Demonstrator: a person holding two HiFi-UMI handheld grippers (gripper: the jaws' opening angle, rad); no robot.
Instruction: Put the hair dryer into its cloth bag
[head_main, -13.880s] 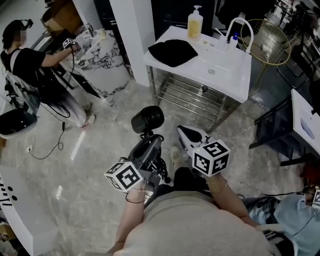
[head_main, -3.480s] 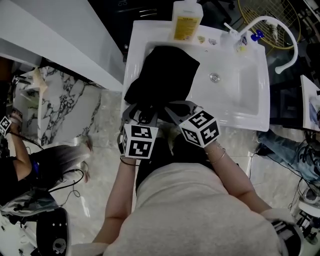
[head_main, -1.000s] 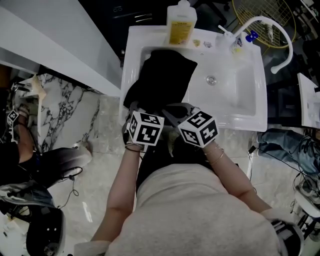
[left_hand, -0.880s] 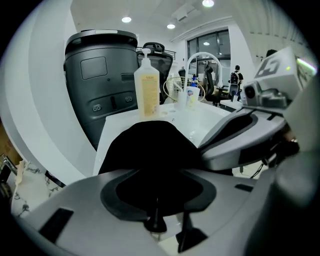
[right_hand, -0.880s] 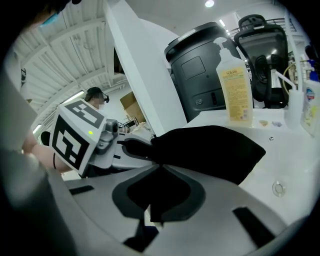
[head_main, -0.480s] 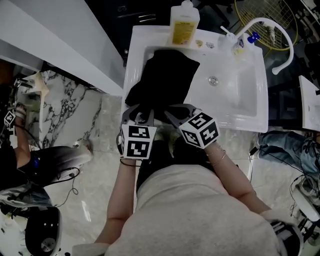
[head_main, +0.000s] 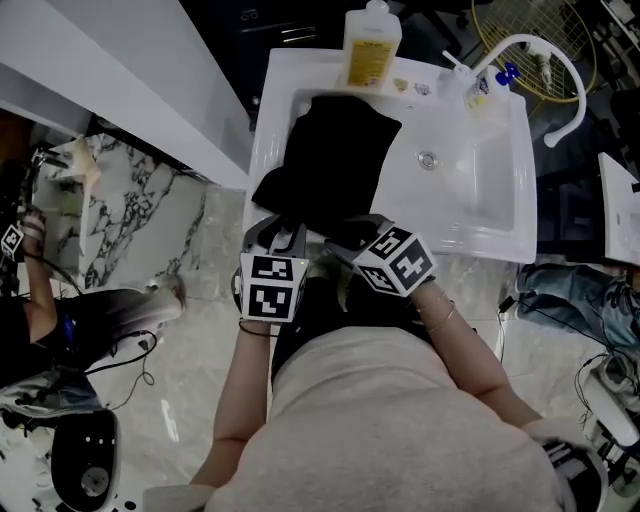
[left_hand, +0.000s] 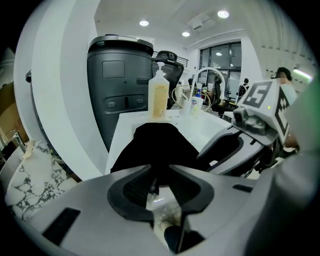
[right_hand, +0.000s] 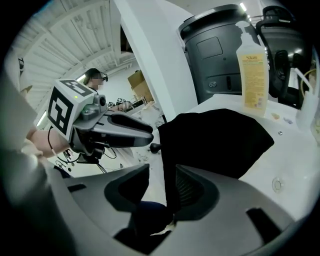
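A black cloth bag (head_main: 335, 155) lies bulging on the left part of the white sink counter (head_main: 470, 215). No hair dryer shows in any view. Both grippers are at the bag's near edge. The left gripper (head_main: 283, 228) has its jaws a little apart and closing. The bag's edge (left_hand: 155, 145) is just past its tips (left_hand: 160, 170), and a thin cord hangs in the gap. The right gripper (head_main: 345, 232) is beside it, jaws opening. A fold of the bag (right_hand: 215, 140) hangs between its jaws (right_hand: 162, 172) along the right one, unpressed.
A yellow soap bottle (head_main: 371, 45) stands at the counter's back edge. To the right are the basin drain (head_main: 428, 158) and a white curved faucet (head_main: 540, 55). A marble-patterned slab (head_main: 120, 210) and another person's arm (head_main: 30, 300) are at the left. Floor lies below the counter's near edge.
The left gripper has drawn back toward me and its marker cube has rolled level. The right gripper has dipped slightly at the bag's edge. The bag lies much as before.
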